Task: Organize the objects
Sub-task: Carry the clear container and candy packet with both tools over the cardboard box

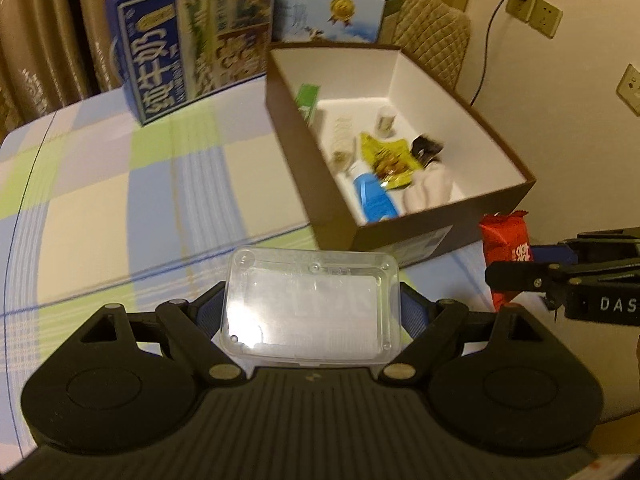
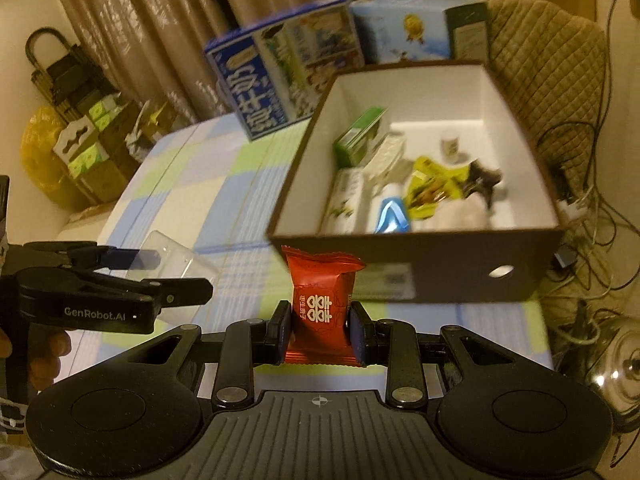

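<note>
Gripping clear case [image 1: 314, 308], left gripper [image 1: 314, 312], right gripper [image 2: 320, 326] clamping red packet [image 2: 320, 304], box contents blurred.

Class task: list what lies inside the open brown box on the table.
Inside the brown box: green carton, blue-and-white tube, yellow snack packet, small white bottle, dark wrapper. The near wall hides whatever lies closest.

From each wrist camera we look forward along the fingers [image 1: 412, 312], close above the checked surface [image 1: 100, 208]. Both views face and share the brown box [image 1: 400, 236], the right view nearer; each shows the opposite gripper
</note>
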The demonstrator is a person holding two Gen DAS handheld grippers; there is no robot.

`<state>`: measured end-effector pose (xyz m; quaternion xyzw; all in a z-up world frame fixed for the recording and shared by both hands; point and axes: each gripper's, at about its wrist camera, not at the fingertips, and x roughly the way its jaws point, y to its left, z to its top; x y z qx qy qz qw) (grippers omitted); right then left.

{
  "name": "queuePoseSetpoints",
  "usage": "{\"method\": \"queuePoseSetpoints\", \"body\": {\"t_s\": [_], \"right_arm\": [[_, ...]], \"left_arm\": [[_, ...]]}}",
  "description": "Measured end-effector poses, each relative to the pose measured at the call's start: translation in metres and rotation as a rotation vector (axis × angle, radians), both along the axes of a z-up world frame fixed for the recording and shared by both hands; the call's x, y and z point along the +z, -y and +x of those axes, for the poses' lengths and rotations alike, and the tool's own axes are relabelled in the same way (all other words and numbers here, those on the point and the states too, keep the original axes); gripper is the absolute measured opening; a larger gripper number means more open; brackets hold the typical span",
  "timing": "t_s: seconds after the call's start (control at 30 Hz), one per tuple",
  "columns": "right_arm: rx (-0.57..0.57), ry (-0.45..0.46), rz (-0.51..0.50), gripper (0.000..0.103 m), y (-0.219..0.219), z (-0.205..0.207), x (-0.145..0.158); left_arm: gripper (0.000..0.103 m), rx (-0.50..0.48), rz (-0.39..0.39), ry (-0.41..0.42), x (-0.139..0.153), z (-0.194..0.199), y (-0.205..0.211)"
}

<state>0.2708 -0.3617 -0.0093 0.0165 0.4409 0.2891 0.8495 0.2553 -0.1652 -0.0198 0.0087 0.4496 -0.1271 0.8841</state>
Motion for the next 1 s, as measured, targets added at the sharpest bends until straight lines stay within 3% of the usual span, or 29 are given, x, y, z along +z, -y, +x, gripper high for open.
{"method": "queuePoseSetpoints", "body": {"t_s": [0.5,1.0], "right_arm": [[-0.082,0.076,0.022,0.028,0.053,0.061,0.018],[-0.086,0.050,-0.023,0.028,0.051,0.129,-0.009]], "left_arm": [[0.083,-0.072,0.013,0.073,0.014,0.058,0.078],[0.083,-0.086,0.058,0.045,-0.009,0.122,0.106]]}}
